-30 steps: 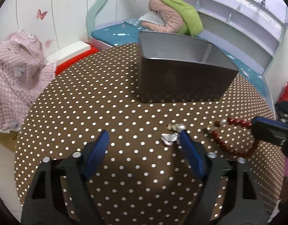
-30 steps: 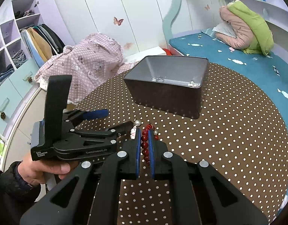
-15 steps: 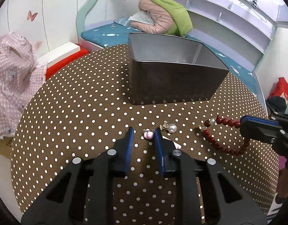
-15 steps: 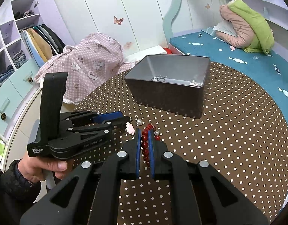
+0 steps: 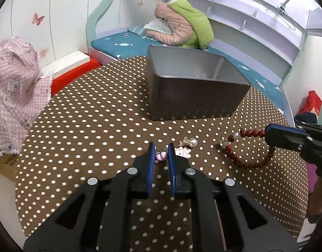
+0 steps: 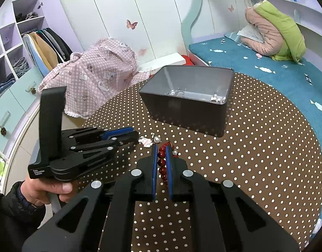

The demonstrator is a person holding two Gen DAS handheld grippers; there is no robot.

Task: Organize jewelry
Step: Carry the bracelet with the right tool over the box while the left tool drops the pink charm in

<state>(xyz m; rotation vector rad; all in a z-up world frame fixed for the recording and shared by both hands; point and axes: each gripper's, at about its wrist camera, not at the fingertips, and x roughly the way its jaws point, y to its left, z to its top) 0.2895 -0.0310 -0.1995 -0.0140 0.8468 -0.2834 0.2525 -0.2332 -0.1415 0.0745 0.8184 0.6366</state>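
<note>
Gripping a small pink bead charm (image 5: 161,156), the left tool (image 5: 161,150) has its blue pads closed on it low over the brown polka-dot round surface (image 5: 87,115); the charm sits between the fingertips at the tool's 12 o'clock. Just beside it, at about 1 o'clock, lie a pale pink bear-shaped charm (image 5: 183,152) and a pearl earring (image 5: 192,141), both loose on the cloth. Grey rectangular metal box (image 5: 194,98) stands farther out at 12 to 1 o'clock from the left tool, open top, with silver pieces (image 6: 218,98) already inside.

Right tool (image 6: 162,157) is clamped on the dark red bead bracelet (image 6: 162,163); the strand runs lengthwise between its pads, the rest trailing on the cloth at 12 o'clock. Same bracelet in the left view loops at 3 o'clock (image 5: 244,163), apart from the pink charm.

Judgement: both tools loaded, the box is the drop target. It lies ahead of both, at about 12 to 1 o'clock, long side facing the left tool, a corner facing the right. Left looks slightly nearer. Dangling bracelet may snag the loose charms when lifted.
</note>
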